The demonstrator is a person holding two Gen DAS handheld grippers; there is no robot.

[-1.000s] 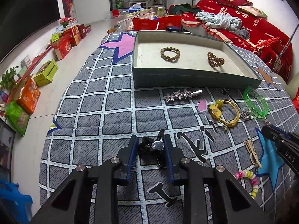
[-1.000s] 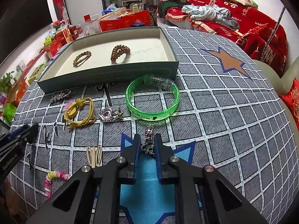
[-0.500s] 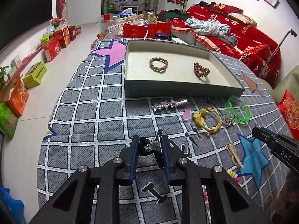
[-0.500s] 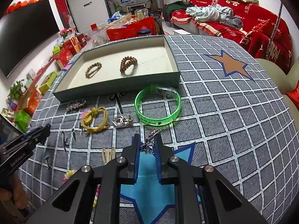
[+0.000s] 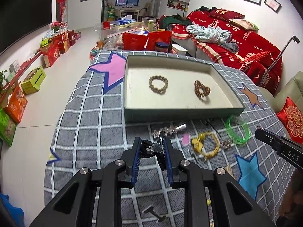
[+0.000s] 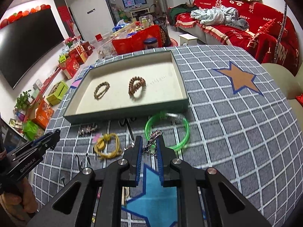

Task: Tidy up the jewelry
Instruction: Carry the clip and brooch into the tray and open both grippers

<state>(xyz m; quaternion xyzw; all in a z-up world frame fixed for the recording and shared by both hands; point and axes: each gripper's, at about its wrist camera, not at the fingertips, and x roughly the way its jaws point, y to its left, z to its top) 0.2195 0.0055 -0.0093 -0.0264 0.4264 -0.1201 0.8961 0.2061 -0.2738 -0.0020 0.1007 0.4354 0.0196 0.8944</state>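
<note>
My left gripper (image 5: 151, 147) is shut on a black hair clip (image 5: 151, 148) with a silver stone, held above the checked cloth. My right gripper (image 6: 149, 147) is shut on a silver chain piece (image 6: 152, 141), also lifted. The green-walled tray (image 5: 181, 111) lies ahead with a light bead bracelet (image 5: 158, 85) and a brown bead bracelet (image 5: 202, 90) inside; it also shows in the right wrist view (image 6: 126, 116). On the cloth lie a green bangle (image 6: 166, 130), a yellow hair tie (image 6: 108, 145) and a rhinestone clip (image 5: 166, 129).
The table carries a grey checked cloth with stars (image 6: 238, 79). A small silver heart piece (image 5: 225, 143) and a pink bit (image 5: 186, 138) lie near the yellow tie. Red bags (image 5: 145, 40) stand behind the tray. A red sofa (image 5: 246, 43) is to the right.
Both grippers have lifted off the cloth with their items, so the table now looks farther below. The tray and loose jewelry have not moved.
</note>
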